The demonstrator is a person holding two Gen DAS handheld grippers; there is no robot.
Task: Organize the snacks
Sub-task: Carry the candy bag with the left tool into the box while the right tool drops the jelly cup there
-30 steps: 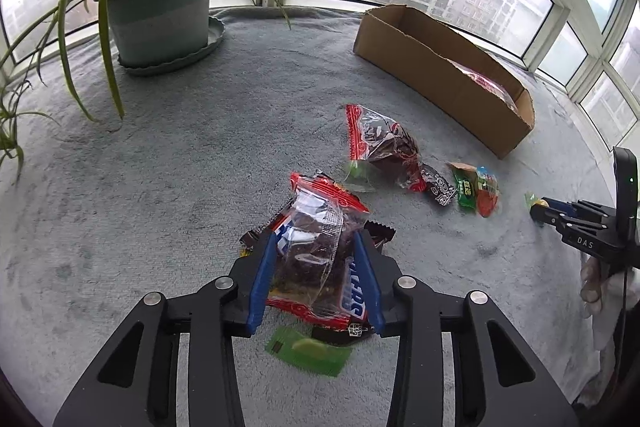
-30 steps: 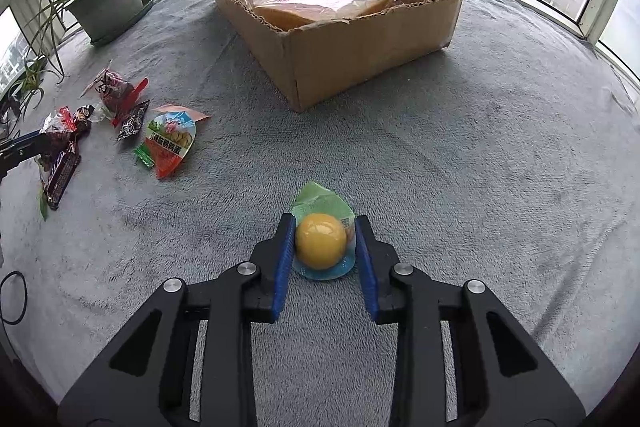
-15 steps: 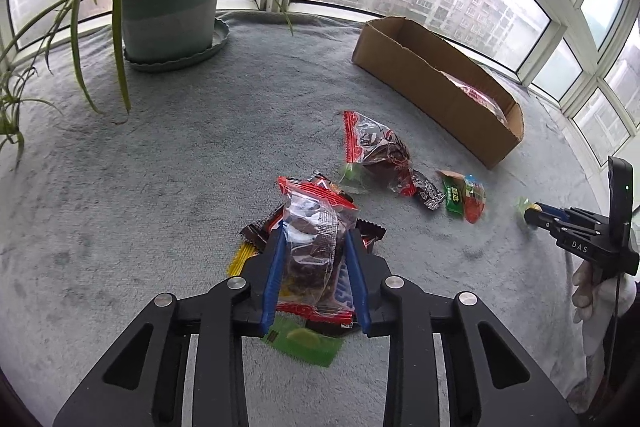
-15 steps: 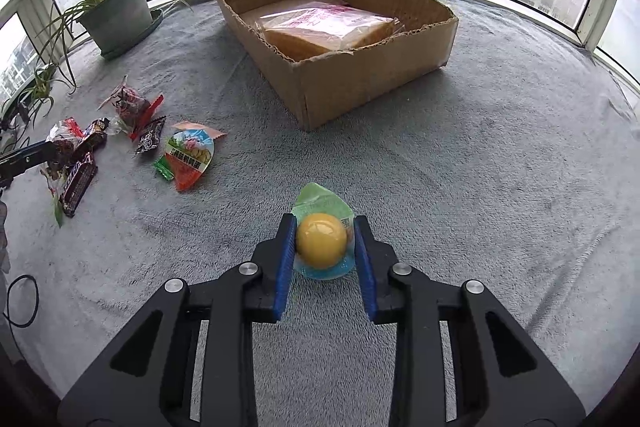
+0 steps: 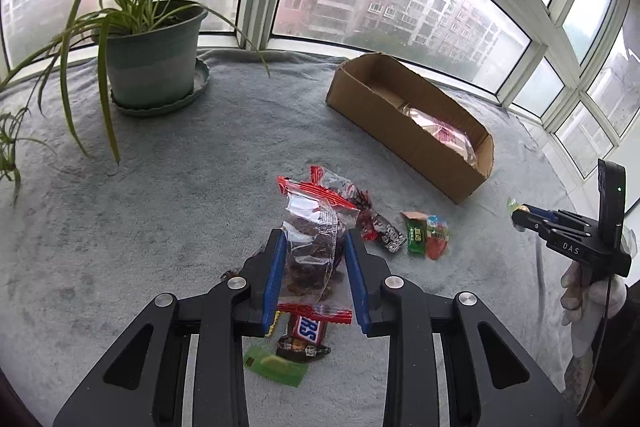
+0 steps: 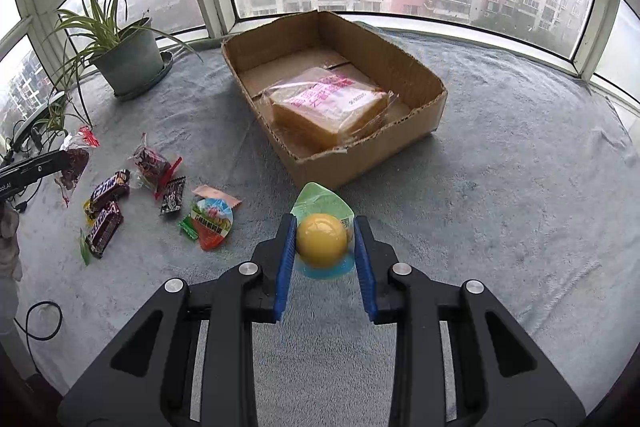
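- Left gripper (image 5: 315, 259): clamped on a clear bag of dark snacks (image 5: 316, 243), held above the loose snack pile (image 5: 304, 335) on the grey blanket (image 5: 180, 195).
- Right gripper (image 6: 322, 247): clamped on a jelly cup (image 6: 322, 239), just before the cardboard box (image 6: 360, 163) near corner.

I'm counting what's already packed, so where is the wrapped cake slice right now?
In the right wrist view the wrapped cake slice lies inside the cardboard box, toward its near end, just beyond the jelly cup held in the right gripper.
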